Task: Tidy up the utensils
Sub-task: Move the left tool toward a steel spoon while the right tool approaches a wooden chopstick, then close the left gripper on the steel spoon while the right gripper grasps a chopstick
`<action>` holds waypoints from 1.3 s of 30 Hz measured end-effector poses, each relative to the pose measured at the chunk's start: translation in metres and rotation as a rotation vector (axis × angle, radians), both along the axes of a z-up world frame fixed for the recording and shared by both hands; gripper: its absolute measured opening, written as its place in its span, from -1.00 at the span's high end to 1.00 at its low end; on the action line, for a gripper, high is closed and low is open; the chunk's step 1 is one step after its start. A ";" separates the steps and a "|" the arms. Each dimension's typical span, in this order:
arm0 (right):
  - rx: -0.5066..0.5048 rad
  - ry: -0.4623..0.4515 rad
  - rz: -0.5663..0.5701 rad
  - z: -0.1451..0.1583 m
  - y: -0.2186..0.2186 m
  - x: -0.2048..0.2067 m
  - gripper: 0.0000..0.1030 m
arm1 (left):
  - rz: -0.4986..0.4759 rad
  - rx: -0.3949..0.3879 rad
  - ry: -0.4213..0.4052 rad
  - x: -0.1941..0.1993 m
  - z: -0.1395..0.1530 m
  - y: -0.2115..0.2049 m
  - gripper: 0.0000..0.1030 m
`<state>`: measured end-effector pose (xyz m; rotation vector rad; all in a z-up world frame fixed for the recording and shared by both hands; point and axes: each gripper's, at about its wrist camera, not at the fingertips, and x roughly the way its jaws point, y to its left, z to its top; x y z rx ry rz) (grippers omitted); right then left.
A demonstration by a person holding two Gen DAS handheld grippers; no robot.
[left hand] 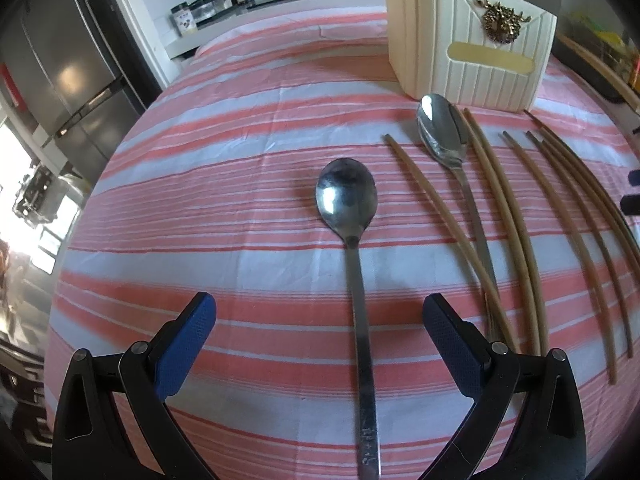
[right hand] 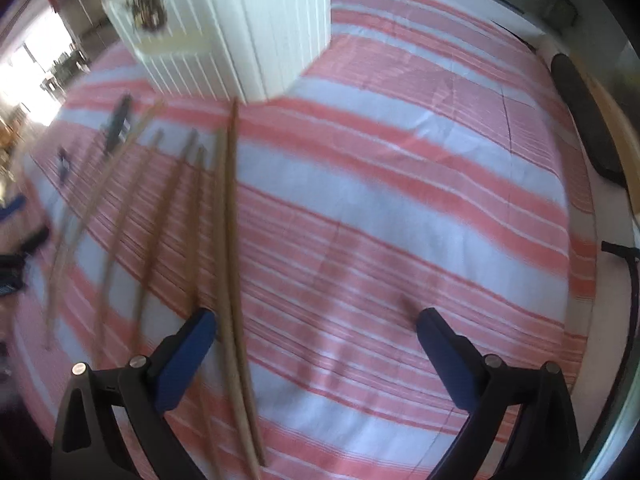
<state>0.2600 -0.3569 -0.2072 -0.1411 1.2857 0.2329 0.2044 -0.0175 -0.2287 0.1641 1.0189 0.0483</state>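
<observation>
Between the wide-open, empty jaws of the left gripper [left hand: 320, 344] lay a long steel spoon [left hand: 356, 264] on the striped cloth, bowl at twelve o'clock, handle at six. Closing squarely across the handle looked best. The right gripper [right hand: 316, 344], equally open and empty, hovered beside tan wooden chopsticks [right hand: 232, 240], with the cream ribbed holder [left hand: 468, 52] at one o'clock.

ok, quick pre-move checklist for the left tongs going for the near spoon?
1. Left tongs open: ok.
2. Near spoon handle lies between the fingers: ok.
3. Near spoon lies apart from the second spoon and chopsticks: ok.
4. Holder upright on the striped cloth: ok.
5. Holder interior free: cannot tell, top cut off.
6. Right tongs open, holding nothing: ok.
</observation>
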 end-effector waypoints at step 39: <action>0.050 -0.032 -0.269 -0.011 -0.012 -0.079 0.84 | -0.120 -0.096 0.130 0.010 -0.010 0.074 -0.99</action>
